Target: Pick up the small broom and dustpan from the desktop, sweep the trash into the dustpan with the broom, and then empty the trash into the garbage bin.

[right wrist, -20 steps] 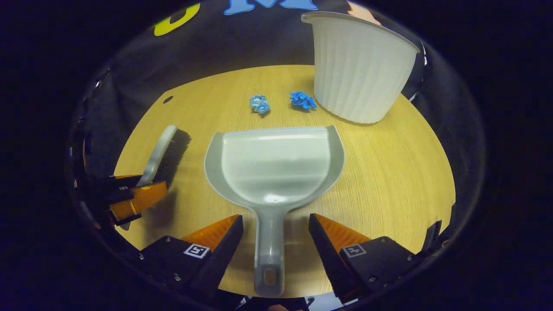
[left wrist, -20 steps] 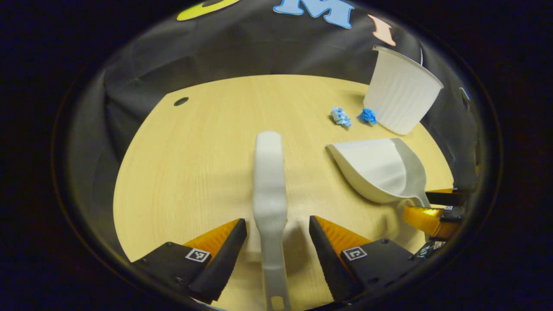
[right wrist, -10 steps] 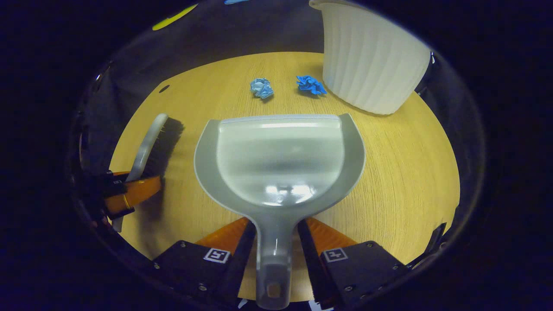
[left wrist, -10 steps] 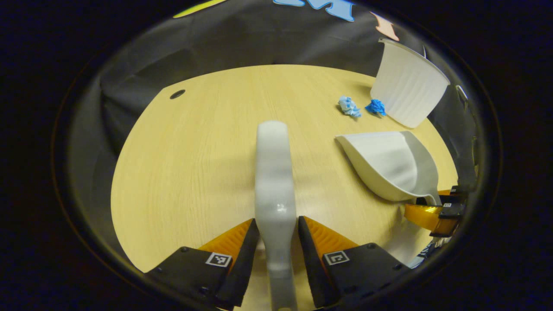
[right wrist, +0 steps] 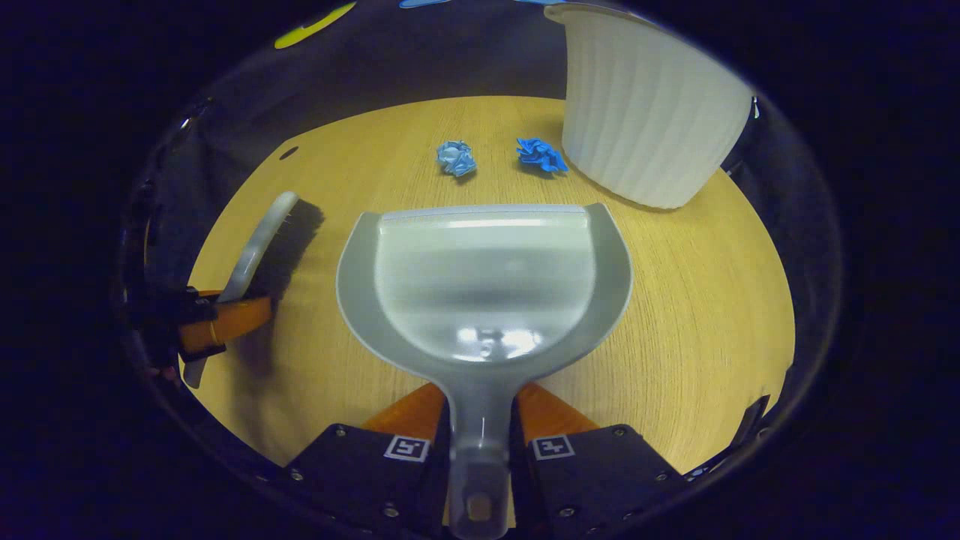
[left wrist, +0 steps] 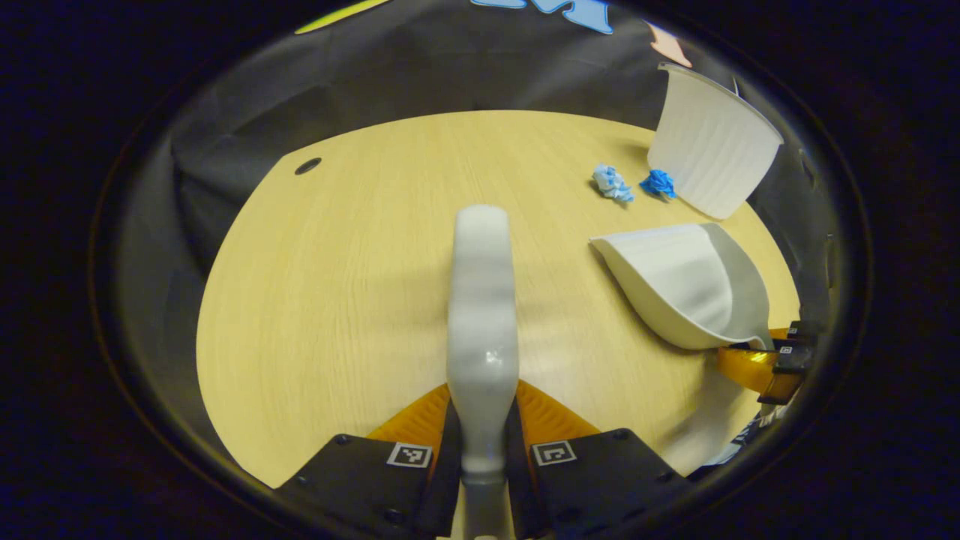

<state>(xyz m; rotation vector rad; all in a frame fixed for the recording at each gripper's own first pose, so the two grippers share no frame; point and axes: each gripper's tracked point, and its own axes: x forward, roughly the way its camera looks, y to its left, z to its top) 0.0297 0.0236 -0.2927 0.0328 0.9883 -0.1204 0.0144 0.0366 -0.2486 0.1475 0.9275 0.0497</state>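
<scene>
My left gripper [left wrist: 482,442] is shut on the handle of the white broom [left wrist: 481,300], which points away over the wooden desktop [left wrist: 345,285]. In the right gripper view the broom [right wrist: 262,244] shows its black bristles at the left, with the left gripper [right wrist: 217,322] around its handle. My right gripper [right wrist: 480,442] is shut on the handle of the grey dustpan [right wrist: 484,277], whose open lip faces two crumpled blue paper balls [right wrist: 457,158] [right wrist: 541,154]. The dustpan [left wrist: 686,281] and paper balls [left wrist: 613,182] [left wrist: 660,183] lie right in the left gripper view.
A white ribbed garbage bin [right wrist: 649,112] stands at the back right of the desktop, just beyond the darker paper ball; the bin [left wrist: 712,157] is at the far right in the left gripper view. A small dark hole [left wrist: 308,166] sits near the desktop's back left edge.
Both grippers went from open around the handles to shut on them. The left closed on the broom, the right on the dustpan, and both views moved slightly forward.
</scene>
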